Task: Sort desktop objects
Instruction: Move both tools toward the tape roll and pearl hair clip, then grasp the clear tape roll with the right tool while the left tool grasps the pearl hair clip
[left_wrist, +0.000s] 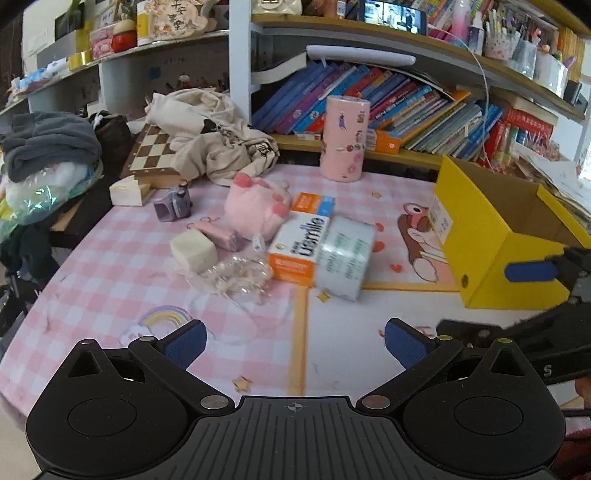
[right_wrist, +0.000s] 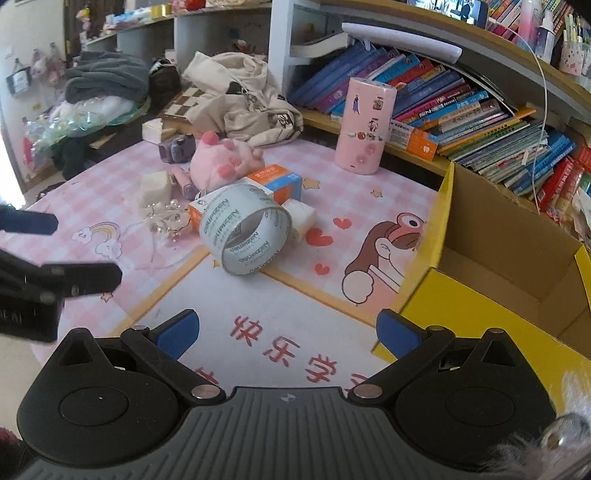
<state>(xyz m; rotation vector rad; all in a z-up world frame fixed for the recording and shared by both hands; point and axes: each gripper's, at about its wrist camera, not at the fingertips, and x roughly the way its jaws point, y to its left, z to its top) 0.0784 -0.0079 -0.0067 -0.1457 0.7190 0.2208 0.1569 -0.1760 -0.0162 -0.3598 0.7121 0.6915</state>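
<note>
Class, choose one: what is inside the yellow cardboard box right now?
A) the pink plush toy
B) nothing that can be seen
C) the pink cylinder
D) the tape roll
B: the right wrist view shows only bare brown cardboard inside the yellow box.

Left gripper (left_wrist: 295, 343) and right gripper (right_wrist: 288, 332) hover side by side, fingers spread wide.

desk is showing 1 tape roll (right_wrist: 245, 230) | 1 orange-and-white box (left_wrist: 301, 242) | 1 pink plush (left_wrist: 255, 206) | 1 yellow cardboard box (right_wrist: 480, 295) | 1 pink cylinder (left_wrist: 345, 138) | 1 purple toy camera (left_wrist: 173, 205) | 1 white cube (left_wrist: 194, 251) | 1 chessboard (left_wrist: 151, 151) | 2 grippers: left gripper (left_wrist: 295, 343), right gripper (right_wrist: 286, 330)
</note>
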